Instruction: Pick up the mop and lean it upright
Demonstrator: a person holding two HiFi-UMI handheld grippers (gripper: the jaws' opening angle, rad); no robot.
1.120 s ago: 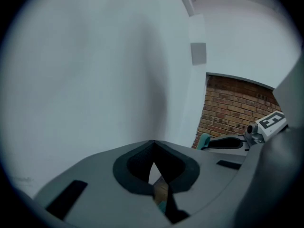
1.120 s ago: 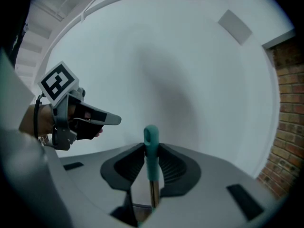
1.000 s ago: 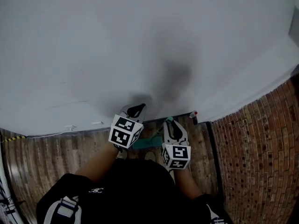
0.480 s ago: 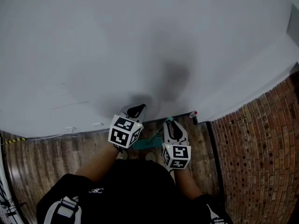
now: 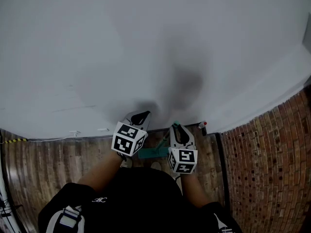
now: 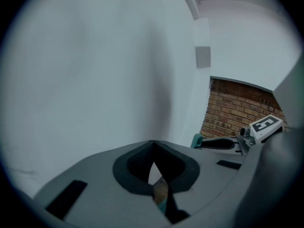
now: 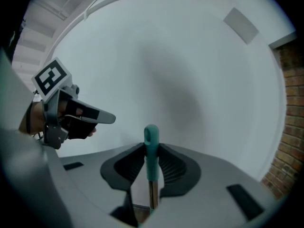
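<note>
Mop [image 7: 151, 133]: teal handle end stands upright between the right gripper's [image 5: 178, 130] jaws, which are clamped on it, with the metal shaft running down below the pads. The teal top pokes just above the jaw tips, close to the wall [image 5: 146, 42]. Mop head [image 5: 149, 153] sits on the floor [image 5: 58, 159] below and between the two grippers, near the wall base.

Left gripper [image 5: 140, 115]: jaws closed tip to tip, nothing in them, just left of the right gripper, not touching the mop. It points at the wall.

Room: plain white wall fills most of the view ahead of both grippers, with a soft dark shadow on it above them. Wood-plank floor is under and left of the grippers. Brickwork [image 5: 262, 169] is to the right of the right gripper, meeting the white wall at a corner. A small red-tipped object [image 5: 202, 125] stands at the wall base, just right of the right gripper. A thin cable [image 5: 48, 140] runs along the wall base, well left of the left gripper.
</note>
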